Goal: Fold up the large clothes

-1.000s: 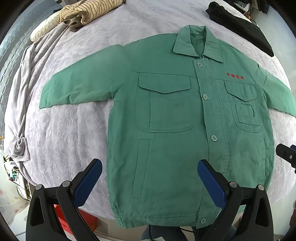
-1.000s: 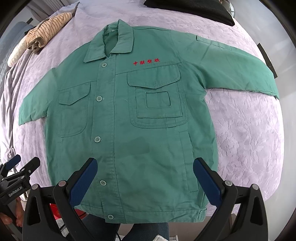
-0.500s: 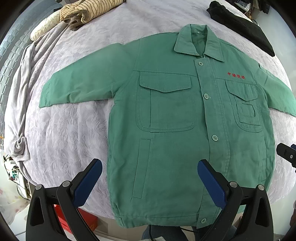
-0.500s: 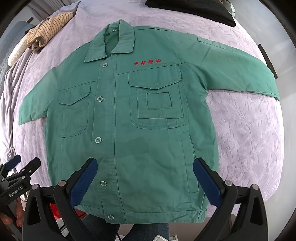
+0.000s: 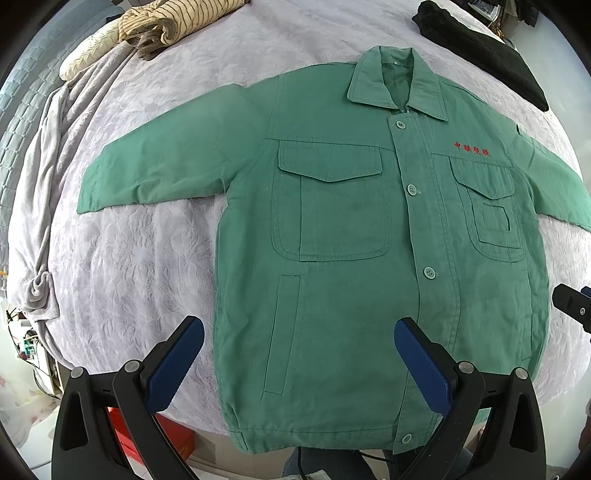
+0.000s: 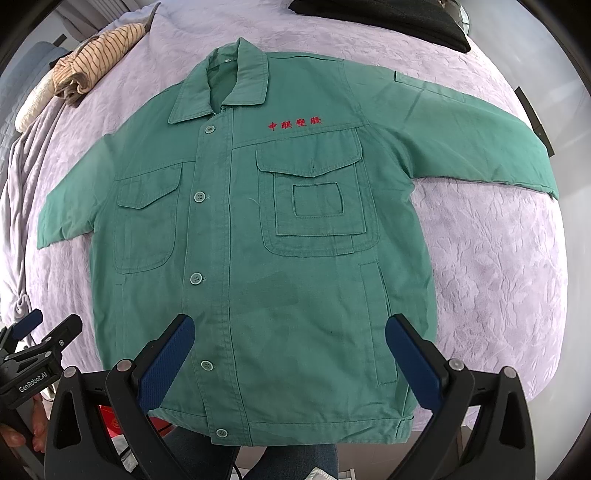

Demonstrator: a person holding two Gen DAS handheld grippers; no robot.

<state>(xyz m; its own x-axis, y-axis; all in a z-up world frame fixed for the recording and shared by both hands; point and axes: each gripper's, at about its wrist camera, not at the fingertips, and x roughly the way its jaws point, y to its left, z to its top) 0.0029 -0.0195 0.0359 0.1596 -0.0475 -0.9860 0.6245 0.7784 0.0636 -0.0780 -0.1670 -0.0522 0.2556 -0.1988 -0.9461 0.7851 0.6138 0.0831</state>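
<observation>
A green jacket [image 5: 362,258] [image 6: 258,258] is lying flat and face up on the bed [image 5: 129,266] [image 6: 498,277], buttoned down the front, collar at the far side and hem hanging at the near edge. Both sleeves are stretching out sideways across the pale lilac bedspread. Red embroidered characters [image 6: 294,123] are sitting above the right chest pocket.

The left gripper [image 5: 299,363] is hovering released over the near left part of the jacket, its blue pads spread wide and grasping nothing. The right gripper [image 6: 290,354] is hovering likewise over the near right part, released and empty.

A striped beige garment [image 5: 173,22] [image 6: 92,55] is lying bunched at the far left of the bed, and a black garment [image 5: 487,51] [image 6: 388,18] is lying at the far right, both well apart from the jacket.
</observation>
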